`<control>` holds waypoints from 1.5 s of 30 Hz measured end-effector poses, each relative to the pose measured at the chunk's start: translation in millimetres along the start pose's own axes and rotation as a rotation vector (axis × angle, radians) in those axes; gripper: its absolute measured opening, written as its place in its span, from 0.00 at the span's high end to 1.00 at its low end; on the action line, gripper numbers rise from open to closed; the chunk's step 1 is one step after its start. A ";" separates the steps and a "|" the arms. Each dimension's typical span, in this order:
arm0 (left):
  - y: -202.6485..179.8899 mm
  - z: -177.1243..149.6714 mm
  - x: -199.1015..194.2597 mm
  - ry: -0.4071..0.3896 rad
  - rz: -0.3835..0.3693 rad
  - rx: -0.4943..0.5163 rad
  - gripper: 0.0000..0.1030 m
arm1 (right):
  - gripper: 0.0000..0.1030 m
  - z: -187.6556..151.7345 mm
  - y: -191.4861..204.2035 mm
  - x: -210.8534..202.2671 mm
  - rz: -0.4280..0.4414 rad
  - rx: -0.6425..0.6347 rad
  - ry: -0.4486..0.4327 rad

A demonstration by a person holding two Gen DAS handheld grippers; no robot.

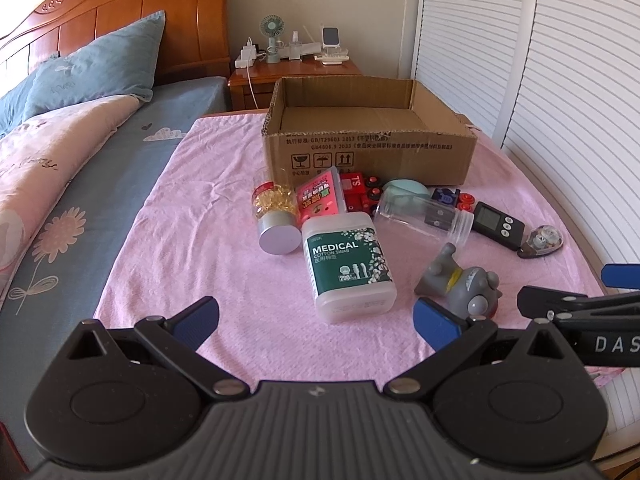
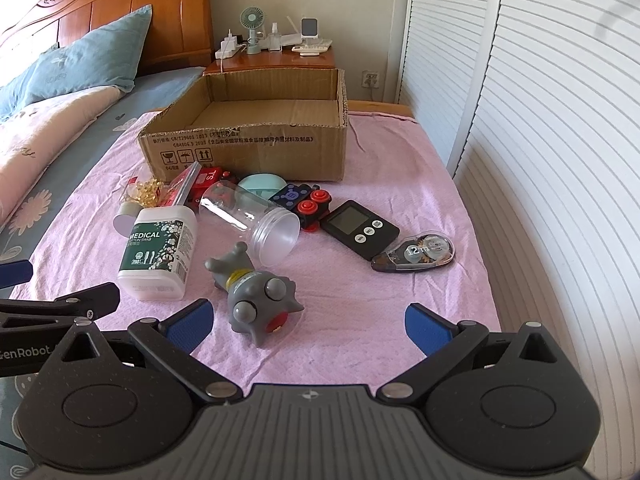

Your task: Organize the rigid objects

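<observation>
1. The left gripper (image 1: 316, 320) is spread wide, nothing between its blue ribbed pads; the right gripper (image 2: 308, 322) is likewise released and empty, both hovering at the near edge of the pink cloth (image 1: 224, 240).
2. The cloth is a soft, crinkled weave; on it stands an open cardboard box (image 1: 368, 152) — corrugated, torn along its rim, empty inside.
3. Just before the box lies the clutter: a white plastic cotton swab box (image 1: 348, 268) with a green label, flat on its back; a clear jar (image 1: 424, 216) on its side, mouth open; a bottle of amber capsules (image 1: 274, 216) with a silver cap; a rubbery grey toy figure (image 1: 460, 284), lying down; a black timer (image 1: 498, 224) with three round buttons; a teardrop-shaped correction tape (image 1: 540, 242).
4. The right wrist view alone shows the figure's bulging eyes and red mouth (image 2: 256, 292), and a wall socket (image 2: 371, 79); the left view alone reads the pink flat case (image 1: 320, 198) face-on.
</observation>
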State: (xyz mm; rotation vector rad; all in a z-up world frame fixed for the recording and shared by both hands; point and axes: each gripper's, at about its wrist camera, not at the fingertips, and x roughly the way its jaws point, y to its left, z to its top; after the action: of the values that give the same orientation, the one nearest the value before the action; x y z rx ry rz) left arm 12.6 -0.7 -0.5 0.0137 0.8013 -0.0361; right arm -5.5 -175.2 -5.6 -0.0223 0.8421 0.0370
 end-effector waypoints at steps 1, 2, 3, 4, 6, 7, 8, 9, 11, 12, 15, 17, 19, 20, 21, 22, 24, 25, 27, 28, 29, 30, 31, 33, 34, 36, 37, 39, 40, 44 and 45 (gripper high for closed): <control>0.2 0.7 1.6 0.001 -0.004 0.000 0.01 | 0.00 0.7 -0.4 0.9 0.002 0.000 0.001; 0.5 1.1 3.1 0.000 -0.010 0.000 0.01 | 0.00 1.1 -0.7 1.6 0.005 0.001 -0.001; 0.5 2.0 4.8 0.000 -0.016 -0.001 0.01 | 0.00 1.6 -1.2 2.0 0.009 0.000 -0.004; 0.2 3.1 6.8 0.001 -0.021 0.001 0.01 | 0.00 2.1 -1.8 2.5 0.014 0.000 -0.006; -1.4 5.6 12.0 0.002 -0.025 0.011 0.01 | 0.00 3.4 -3.5 3.2 0.025 -0.002 -0.013; -2.0 7.1 15.2 0.002 -0.027 0.017 0.01 | 0.00 4.1 -4.8 3.7 0.031 -0.004 -0.019; -3.0 8.6 19.2 0.003 -0.027 0.026 0.00 | 0.00 4.7 -6.2 4.1 0.037 -0.004 -0.024; -4.1 10.4 23.7 0.008 -0.022 0.034 0.00 | 0.00 5.8 -8.0 4.5 0.043 -0.003 -0.029; -6.2 13.5 32.8 0.009 -0.019 0.047 0.00 | 0.00 7.0 -11.9 5.5 0.055 -0.001 -0.041; -6.6 14.7 37.2 0.012 -0.019 0.051 0.00 | 0.00 8.0 -13.9 6.5 0.056 0.001 -0.044; -9.2 19.2 51.4 0.024 -0.037 0.055 0.00 | 0.00 10.9 -20.0 11.9 0.055 0.011 -0.046; -11.4 21.3 61.2 0.033 -0.044 0.059 0.00 | 0.00 12.2 -23.9 17.6 0.051 0.023 -0.037; -14.0 21.5 71.0 0.039 -0.041 0.068 0.00 | 0.00 12.9 -27.8 23.2 0.048 0.035 -0.027; -14.5 20.9 75.2 0.043 -0.041 0.072 0.00 | 0.00 13.0 -29.3 25.6 0.046 0.041 -0.022; -14.4 20.2 79.0 0.048 -0.040 0.074 0.00 | 0.00 13.0 -30.5 27.6 0.045 0.044 -0.019; -13.9 18.9 81.8 0.056 -0.038 0.075 0.00 | 0.00 13.2 -31.6 29.4 0.045 0.047 -0.016; -11.0 16.0 85.2 0.072 -0.037 0.070 0.00 | 0.00 13.2 -32.8 31.6 0.047 0.049 -0.013; -8.4 14.3 84.7 0.073 -0.044 0.065 0.00 | 0.00 13.3 -33.0 32.4 0.048 0.050 -0.013; -2.7 11.7 81.6 0.077 -0.046 0.057 0.00 | 0.00 13.9 -32.8 35.0 0.050 0.050 -0.010; 0.1 10.5 80.3 0.079 -0.045 0.056 0.00 | 0.00 13.9 -32.5 36.4 0.052 0.049 -0.007; 3.2 8.9 78.9 0.082 -0.041 0.054 0.00 | 0.00 13.8 -31.9 37.9 0.053 0.046 -0.005; 6.6 6.9 77.0 0.087 -0.034 0.052 0.00 | 0.00 13.8 -30.9 39.0 0.054 0.042 -0.001; 9.0 4.8 75.4 0.088 -0.030 0.055 0.00 | 0.00 13.5 -29.8 39.9 0.054 0.037 0.001; 16.4 -0.5 71.6 0.096 -0.016 0.059 0.00 | 0.00 13.1 -27.9 40.7 0.055 0.029 0.005; 21.1 -3.2 69.1 0.098 -0.008 0.054 0.00 | 0.00 12.9 -27.1 41.0 0.056 0.027 0.007; 31.3 -7.3 65.6 0.101 0.007 0.044 0.00 | 0.00 12.7 -25.7 41.2 0.056 0.023 0.009; 36.6 -9.6 64.0 0.105 0.018 0.039 0.00 | 0.00 12.5 -25.2 41.4 0.054 0.020 0.011; 46.4 -11.9 61.7 0.108 0.039 0.025 0.00 | 0.00 12.5 -24.0 42.0 0.051 0.014 0.014; 51.1 -12.6 61.3 0.108 0.050 0.017 0.00 | 0.00 12.4 -23.5 42.5 0.050 0.012 0.016; 71.8 -14.0 64.2 0.117 0.096 -0.023 0.00 | 0.00 10.7 -21.0 45.8 0.040 -0.004 0.030; 76.6 -13.8 66.0 0.119 0.107 -0.031 0.00 | 0.00 10.0 -20.6 46.6 0.038 -0.007 0.035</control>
State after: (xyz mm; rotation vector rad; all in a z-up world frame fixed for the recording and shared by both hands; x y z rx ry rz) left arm 51.5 74.4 -57.5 0.0294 0.9193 0.0787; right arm 33.8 -194.3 -33.6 -0.0137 0.8778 0.0752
